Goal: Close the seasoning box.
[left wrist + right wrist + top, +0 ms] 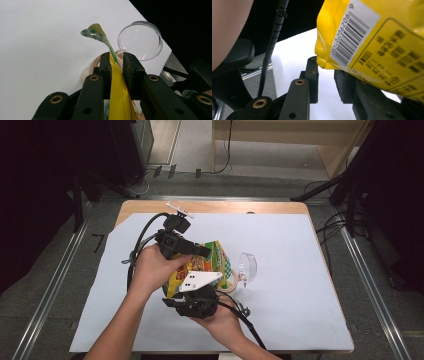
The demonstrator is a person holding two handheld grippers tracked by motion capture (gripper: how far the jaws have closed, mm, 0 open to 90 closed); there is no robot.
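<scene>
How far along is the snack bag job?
Done: the left hand-held gripper is clamped on the top edge of the yellow snack bag, lifted off the white sheet. In hand: the right hand-held gripper sits open at the bag's lower corner. Left: the clear cup lies on its side, apparently empty.

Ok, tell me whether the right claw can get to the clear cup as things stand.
Probably not yet: the right claw sits under the yellow snack bag, which lies between it and the clear cup.
</scene>
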